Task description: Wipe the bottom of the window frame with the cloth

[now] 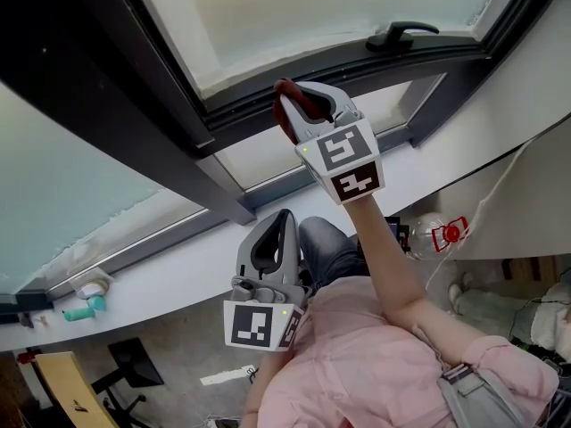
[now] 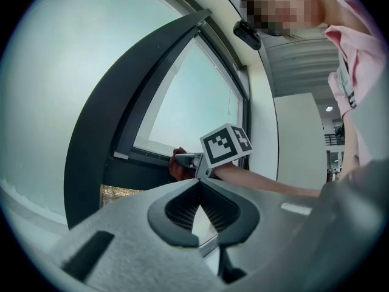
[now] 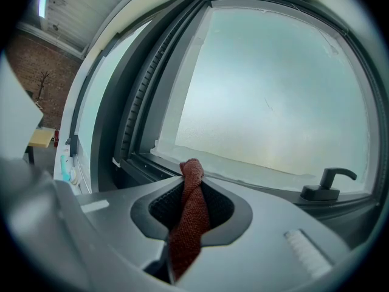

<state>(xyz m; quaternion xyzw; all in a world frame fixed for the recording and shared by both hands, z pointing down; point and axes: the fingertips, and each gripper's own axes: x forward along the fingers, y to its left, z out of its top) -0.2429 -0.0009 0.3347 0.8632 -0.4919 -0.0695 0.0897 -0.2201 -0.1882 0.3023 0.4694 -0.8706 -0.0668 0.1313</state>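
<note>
My right gripper (image 1: 306, 107) is raised to the dark bottom rail of the window frame (image 1: 375, 59) and is shut on a red-brown cloth (image 1: 288, 112). In the right gripper view the cloth (image 3: 191, 215) stands twisted between the pads, its tip just before the frame's lower edge (image 3: 243, 181); I cannot tell whether it touches. My left gripper (image 1: 283, 223) hangs lower, near my lap, shut with nothing in it. The left gripper view shows its pads meeting at the tips (image 2: 199, 186), with the right gripper (image 2: 188, 160) and the cloth (image 2: 177, 170) beyond, at the frame.
A black window handle (image 1: 401, 34) sits on the frame right of the cloth. A thick dark mullion (image 1: 178, 141) runs down to the left. The white sill (image 1: 178, 270) carries a teal object (image 1: 86, 308) at far left. A clear bottle (image 1: 435, 235) stands at right.
</note>
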